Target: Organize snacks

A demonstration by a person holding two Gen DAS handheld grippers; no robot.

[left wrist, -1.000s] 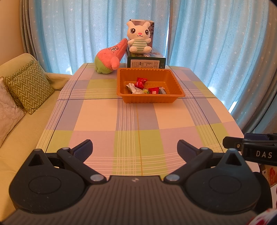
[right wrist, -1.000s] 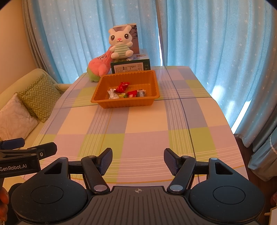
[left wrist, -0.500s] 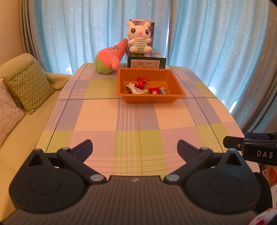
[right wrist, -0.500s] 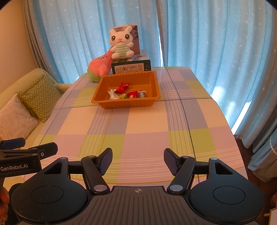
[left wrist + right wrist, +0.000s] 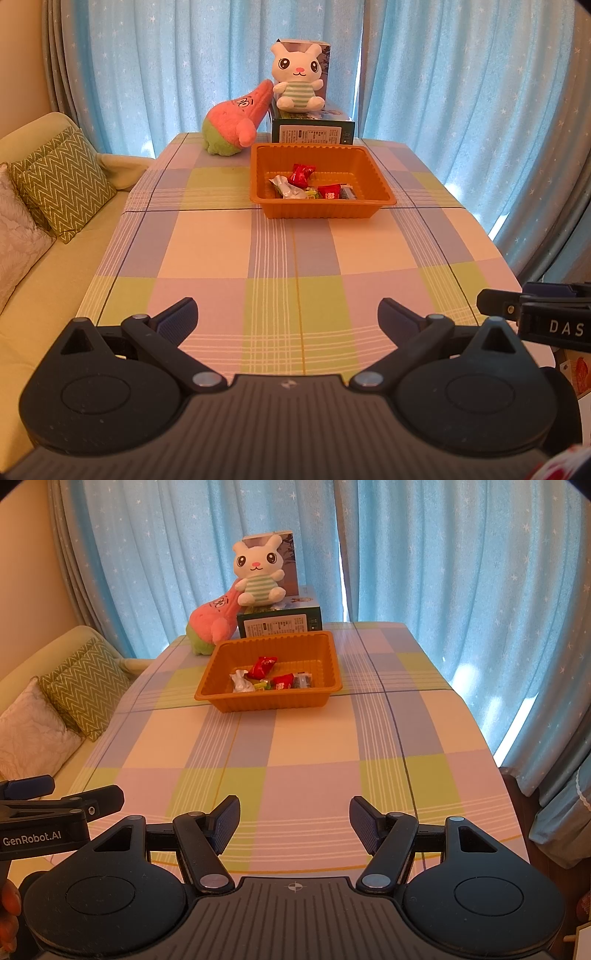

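Change: we see nothing different from a second ago; both views match the earlier ones, tray and snacks in the same places, neither hand-held gripper shifted.
Meaning for the task: we judge the organizing is either done or paused, since every snack we can find already lies in the tray and none is on the cloth.
Left hand-held gripper point(image 5: 287, 314): jaws spread wide and empty, over the near edge of the table point(image 5: 295, 258).
Right hand-held gripper point(image 5: 294, 818): jaws apart with nothing between them, narrower than the left pair, also over the near edge.
Orange tray point(image 5: 380, 192): at 12 o'clock from the left hand-held gripper, well apart from it on the far half of the table; at about 11 o'clock in the right view point(image 5: 214, 696).
Snacks point(image 5: 303, 174): a red wrapper toward the tray's far side, a white one point(image 5: 286, 188) at its 9 o'clock, a red square packet point(image 5: 328, 192) and a dark one along the near wall; the small greenish piece between them is too small for us to name.
Behind the tray: a green box point(image 5: 312, 133) with a bunny plush point(image 5: 297, 85) on top, a pink plush point(image 5: 236, 123) at 11 o'clock.
Left view only: the right tool's side arm at 3 o'clock, more of the sofa cushions point(image 5: 62, 181).
Right view only: the table's right edge, the floor beyond it, and fingertips point(image 5: 9, 904) at the lower left.
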